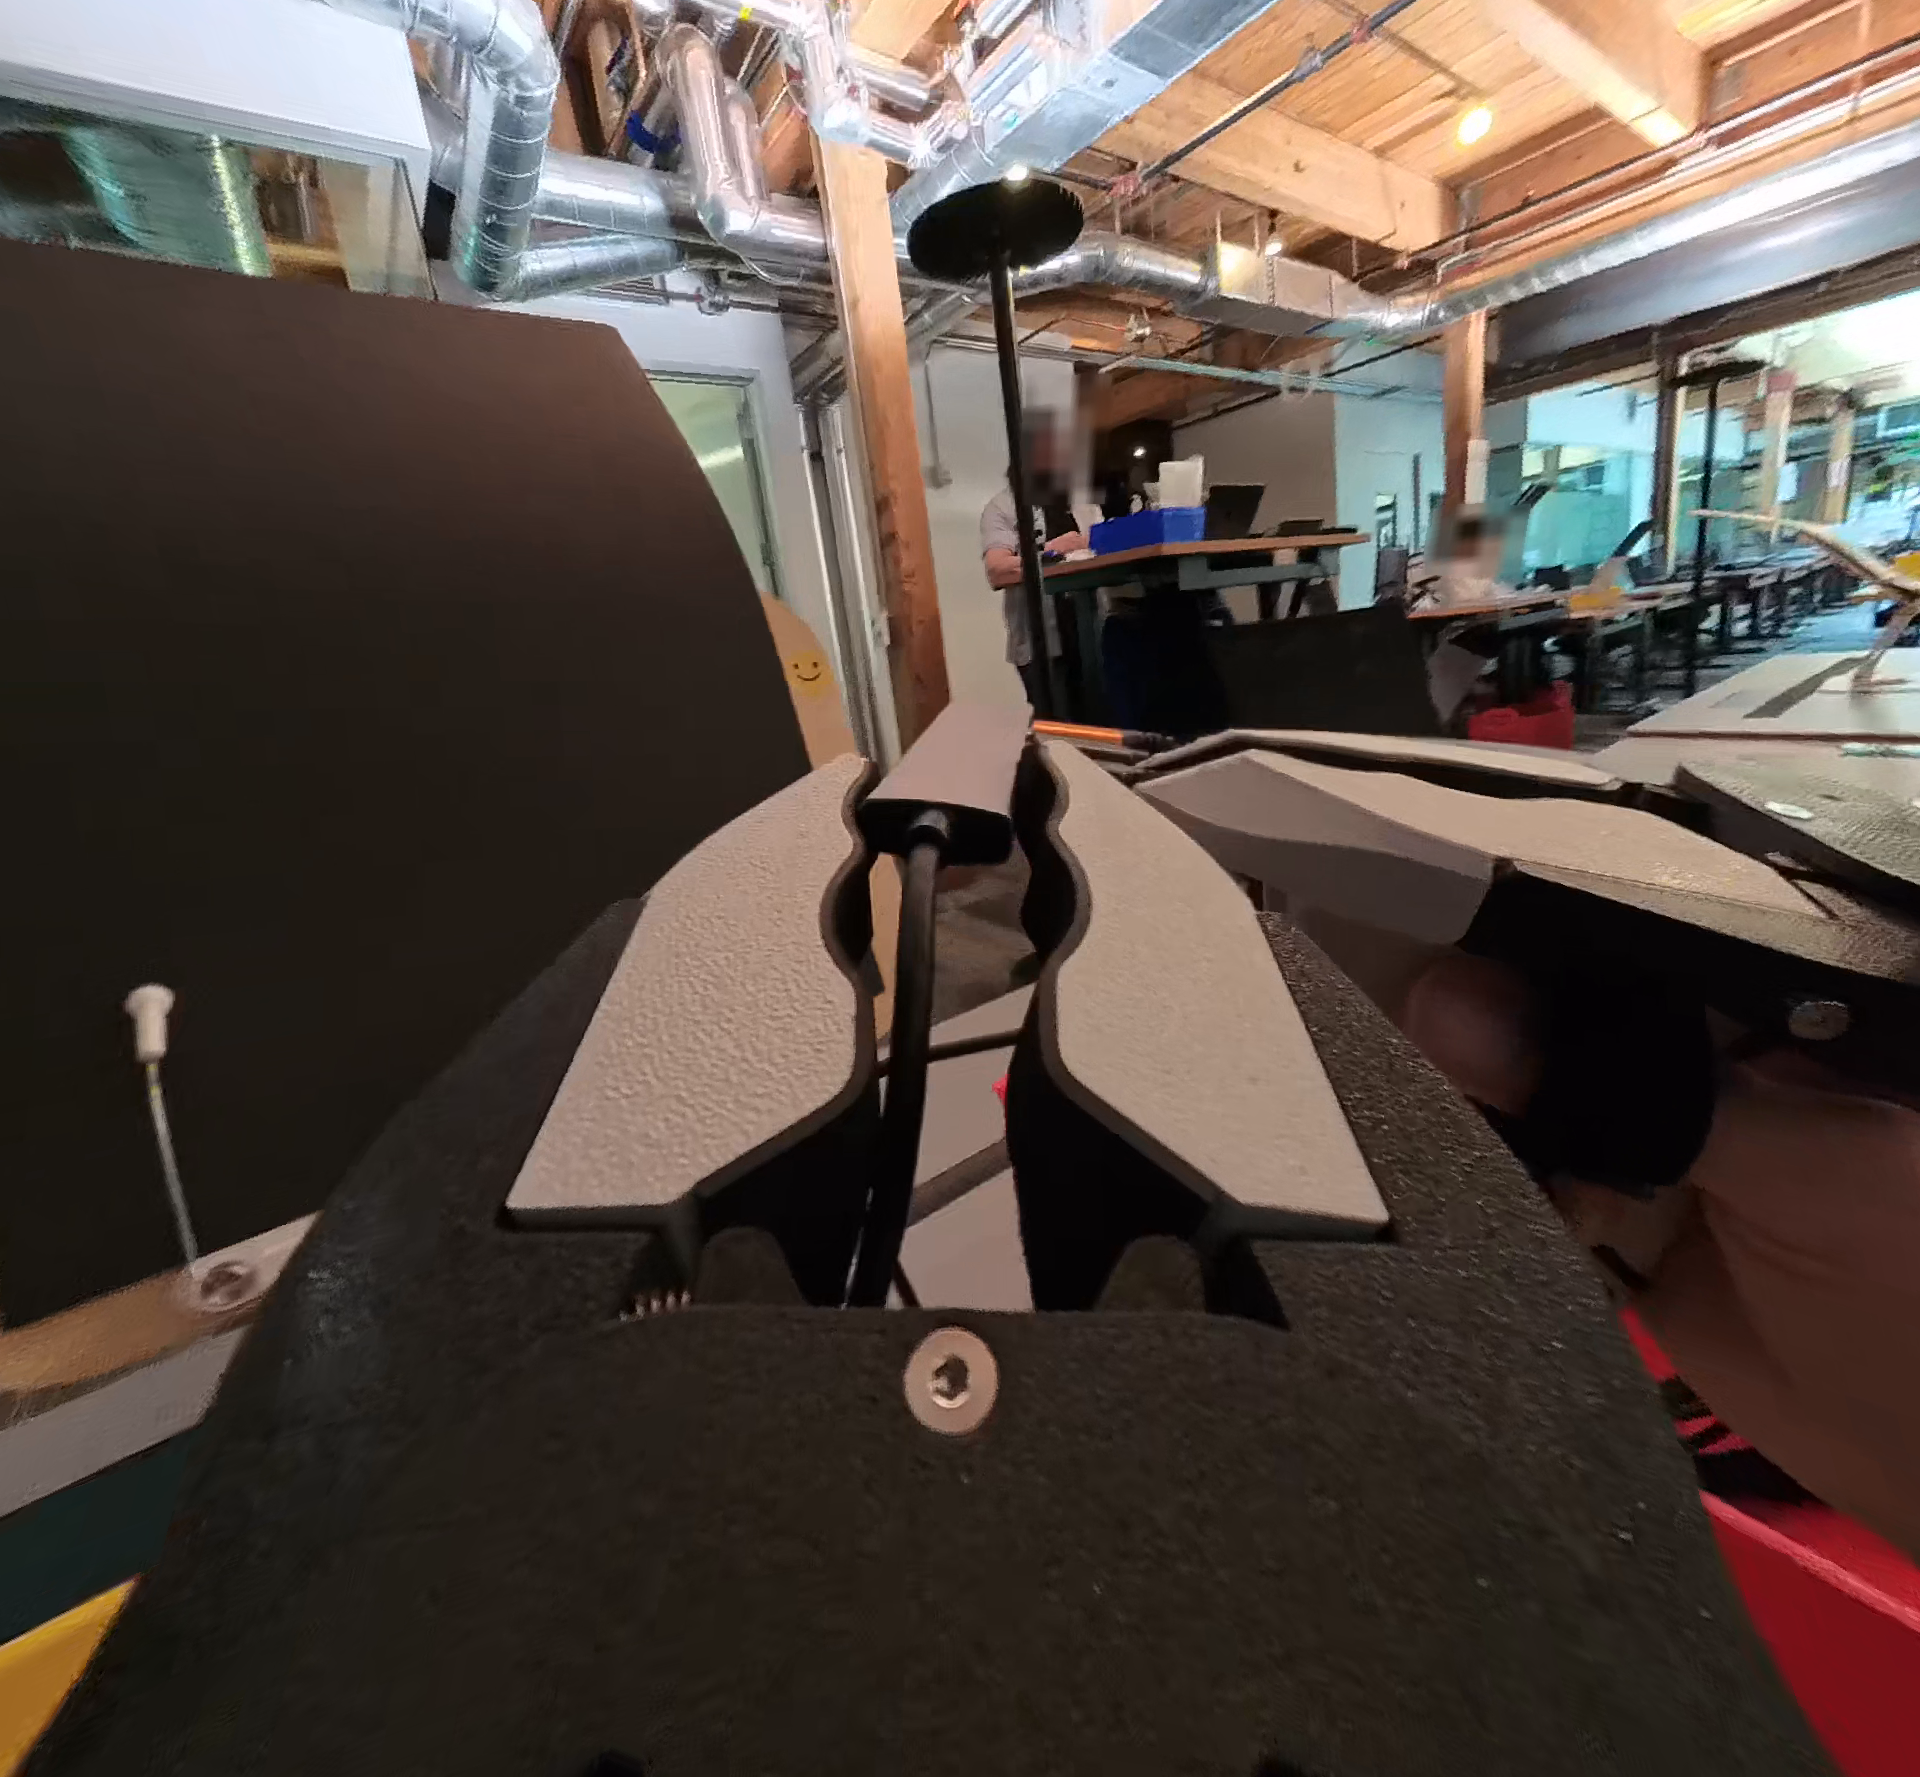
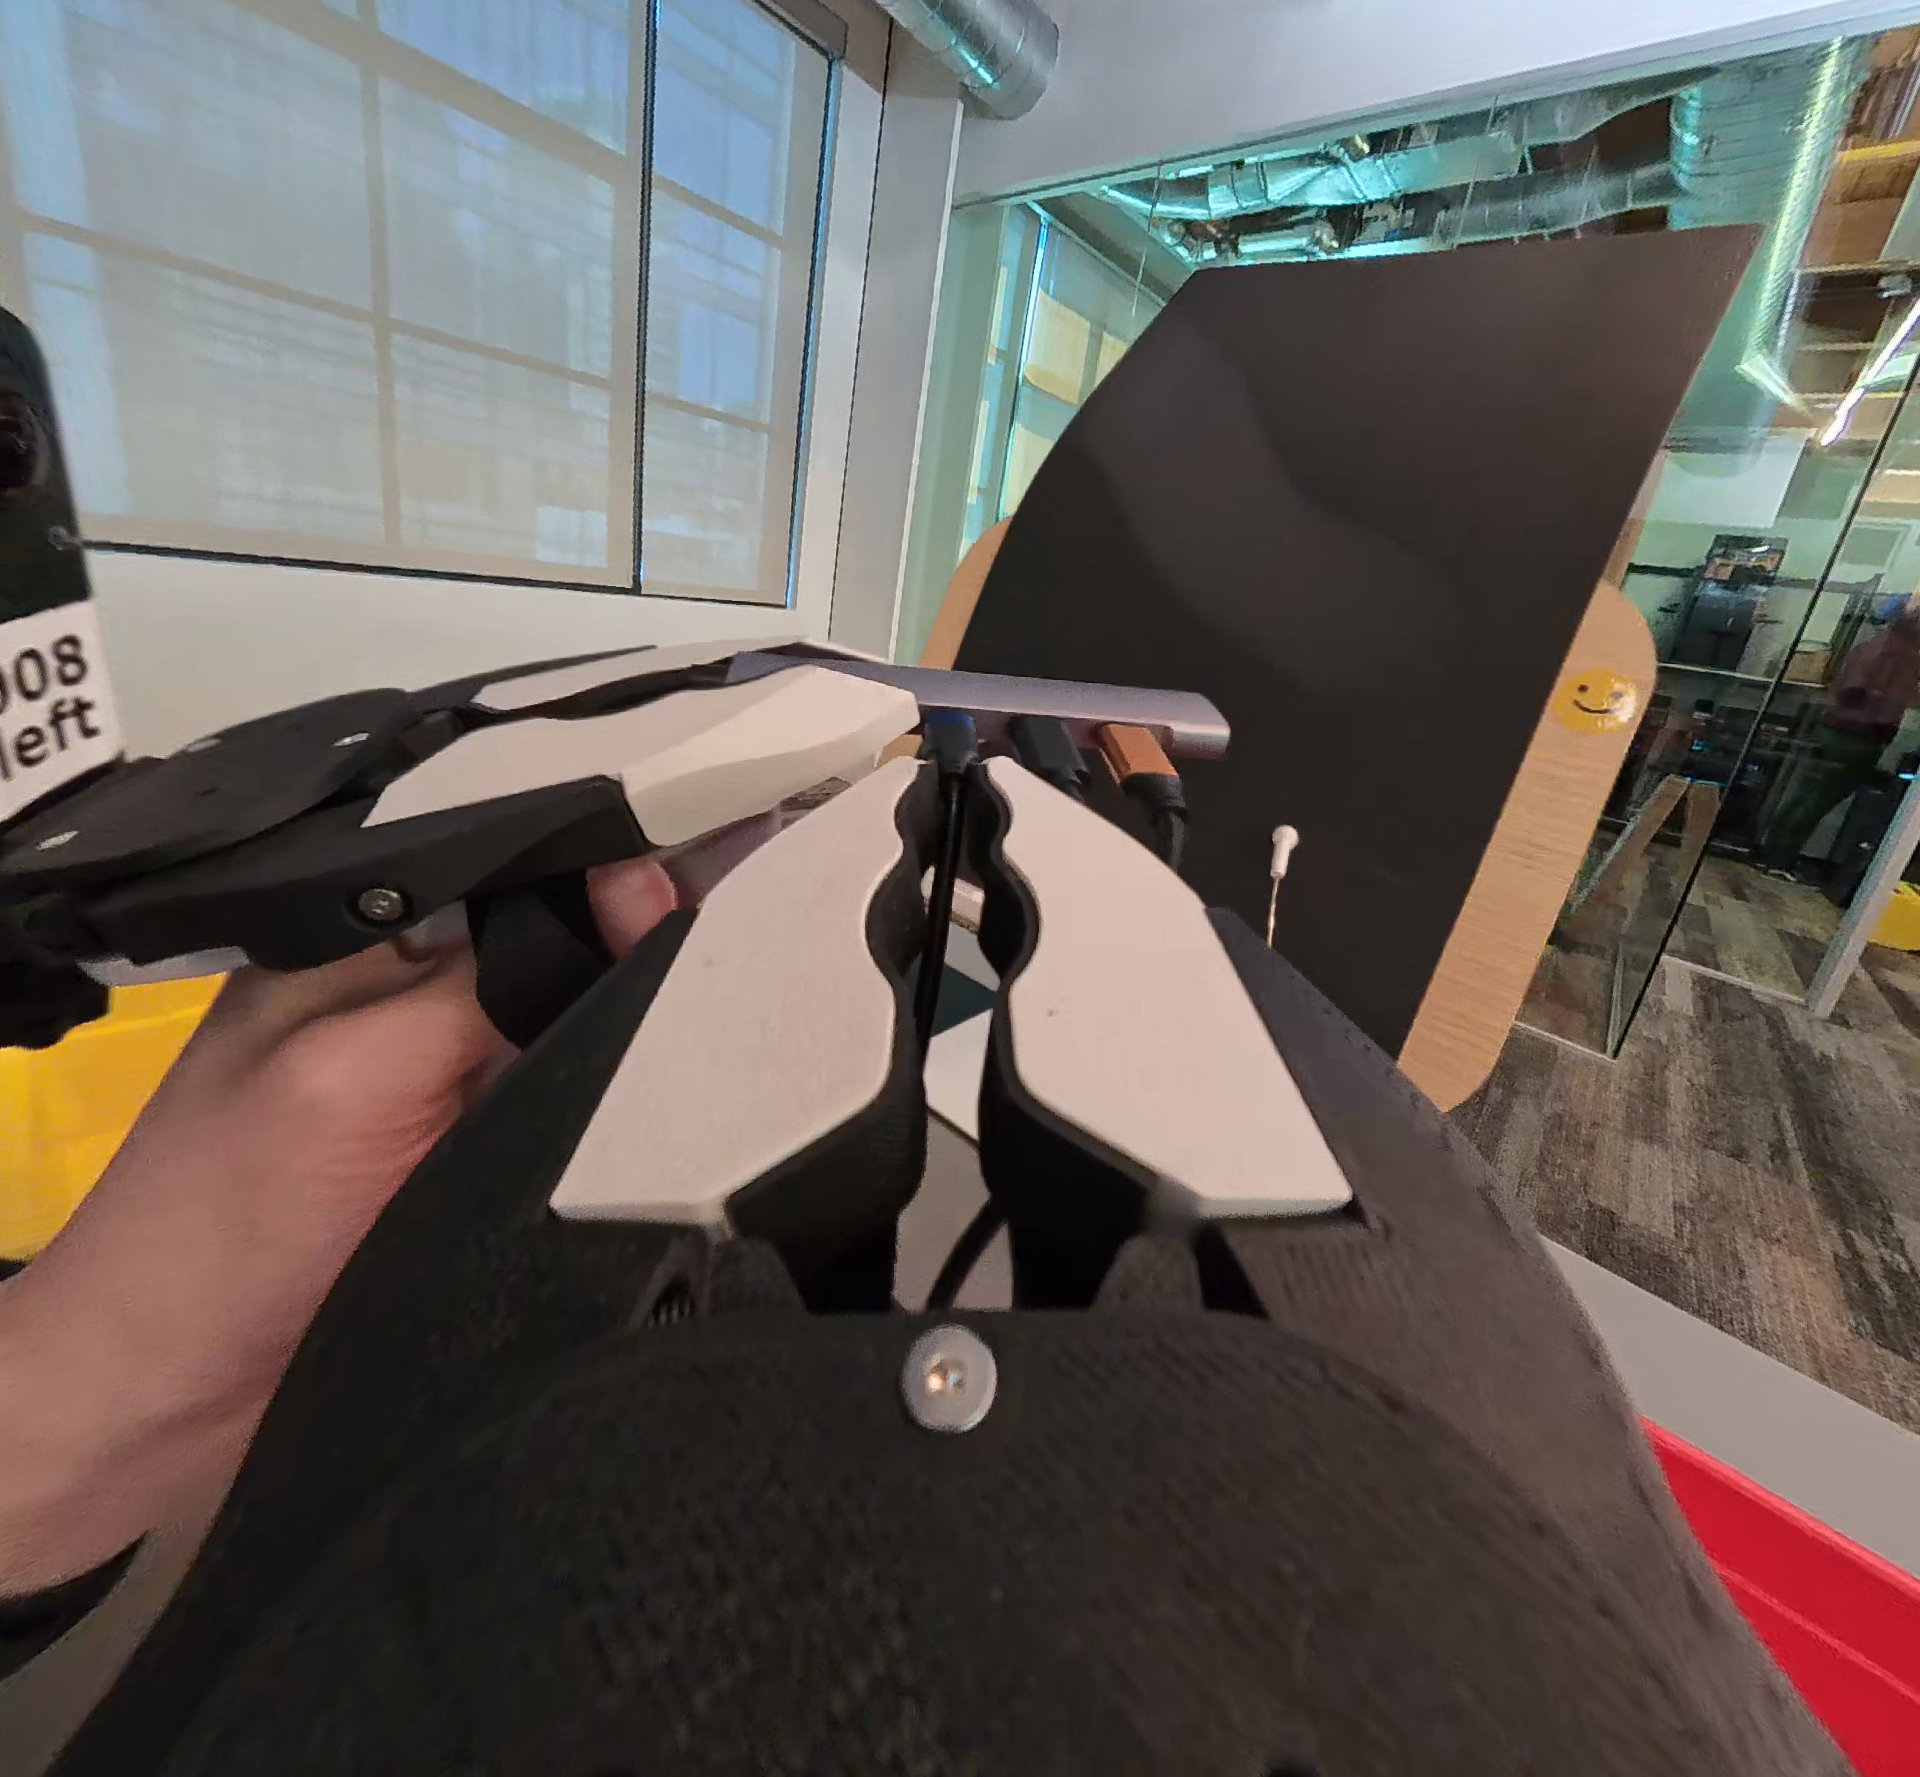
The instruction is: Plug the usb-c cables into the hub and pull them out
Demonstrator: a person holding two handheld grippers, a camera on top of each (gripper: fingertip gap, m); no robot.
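Squeezing tight, the left gripper (image 1: 940, 792) is closed on the hub (image 2: 997, 693); the right gripper (image 2: 954, 771) is closed on a black cable (image 2: 940, 886).

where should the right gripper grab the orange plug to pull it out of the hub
By its short rigid orange plug shell just under the hub, coming up from below. It hangs straight down from the hub's underside, so a grip there pulls along the port; the cord beneath would only bend.
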